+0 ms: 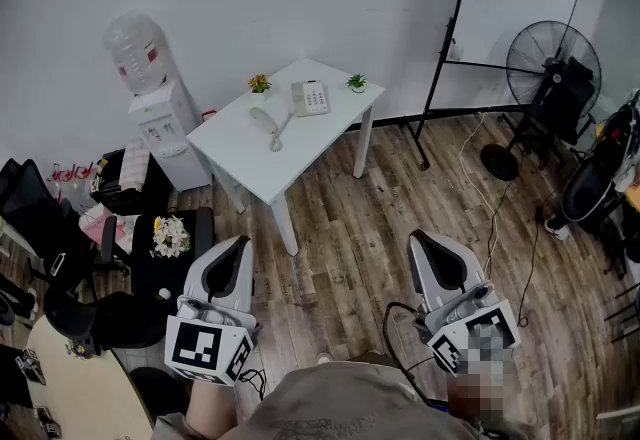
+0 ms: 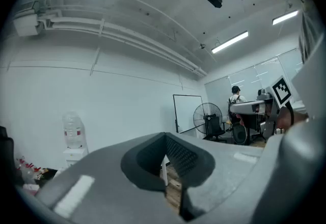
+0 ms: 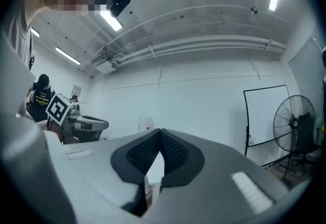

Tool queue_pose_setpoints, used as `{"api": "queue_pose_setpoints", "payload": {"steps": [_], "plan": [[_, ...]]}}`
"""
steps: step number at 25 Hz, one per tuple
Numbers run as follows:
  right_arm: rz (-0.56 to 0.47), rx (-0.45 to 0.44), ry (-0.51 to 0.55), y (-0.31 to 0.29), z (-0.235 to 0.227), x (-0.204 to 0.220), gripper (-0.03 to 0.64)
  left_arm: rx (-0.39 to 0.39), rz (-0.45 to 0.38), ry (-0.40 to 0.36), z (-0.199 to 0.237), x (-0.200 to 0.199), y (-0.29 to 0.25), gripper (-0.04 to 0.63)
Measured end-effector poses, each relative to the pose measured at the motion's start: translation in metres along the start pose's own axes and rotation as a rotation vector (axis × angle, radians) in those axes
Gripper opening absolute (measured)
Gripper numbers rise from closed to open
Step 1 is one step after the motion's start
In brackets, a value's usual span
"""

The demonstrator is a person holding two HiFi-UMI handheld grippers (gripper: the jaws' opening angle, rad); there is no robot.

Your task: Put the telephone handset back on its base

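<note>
The white telephone base [image 1: 310,98] sits on a small white table [image 1: 245,163] across the room in the head view. Its handset [image 1: 266,123] lies off the base on the tabletop to the left, joined by a coiled cord. My left gripper [image 1: 238,248] and right gripper [image 1: 425,243] are held low over the wooden floor, well short of the table. Both are shut with nothing between the pads. In the left gripper view the left gripper [image 2: 165,139] points towards the wall; the right gripper [image 3: 160,134] does the same in its own view. Neither gripper view shows the phone.
Two small potted plants [image 1: 260,84] stand at the table's back. A water dispenser [image 1: 160,118] is to its left, with black office chairs [image 1: 150,258] nearer me. A whiteboard [image 1: 510,8], a standing fan [image 1: 550,68] and floor cables [image 1: 495,218] are on the right.
</note>
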State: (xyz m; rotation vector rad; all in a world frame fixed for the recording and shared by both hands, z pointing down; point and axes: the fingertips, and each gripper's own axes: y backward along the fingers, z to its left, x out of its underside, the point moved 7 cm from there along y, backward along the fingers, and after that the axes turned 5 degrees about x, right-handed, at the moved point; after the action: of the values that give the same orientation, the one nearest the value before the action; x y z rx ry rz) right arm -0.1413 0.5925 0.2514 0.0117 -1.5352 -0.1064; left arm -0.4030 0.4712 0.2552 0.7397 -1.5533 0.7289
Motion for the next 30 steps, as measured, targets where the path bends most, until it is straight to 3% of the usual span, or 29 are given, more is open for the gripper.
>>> {"api": "queue_pose_setpoints", "payload": {"steps": [16, 17, 18, 19, 20, 30], "plan": [[0.012, 0.015, -0.027, 0.021, -0.089, 0.004, 0.029, -0.057, -0.013, 0.006, -0.061, -0.02, -0.055, 0.0], [0.015, 0.015, -0.031, 0.023, -0.094, 0.006, 0.029, -0.072, -0.024, 0.015, -0.065, -0.021, -0.057, 0.024], [0.016, 0.015, -0.039, 0.026, -0.1, 0.007, 0.029, -0.084, -0.028, 0.022, -0.069, -0.022, -0.06, 0.124], [0.014, 0.015, -0.049, 0.028, -0.106, 0.009, 0.029, -0.094, -0.025, 0.025, -0.073, -0.023, -0.063, 0.175], [0.012, 0.015, -0.058, 0.031, -0.112, 0.01, 0.029, -0.103, -0.018, 0.023, -0.077, -0.023, -0.067, 0.194], [0.064, -0.001, -0.088, 0.053, -0.167, 0.037, 0.029, -0.139, 0.013, 0.011, -0.119, -0.018, -0.097, 0.219]]}}
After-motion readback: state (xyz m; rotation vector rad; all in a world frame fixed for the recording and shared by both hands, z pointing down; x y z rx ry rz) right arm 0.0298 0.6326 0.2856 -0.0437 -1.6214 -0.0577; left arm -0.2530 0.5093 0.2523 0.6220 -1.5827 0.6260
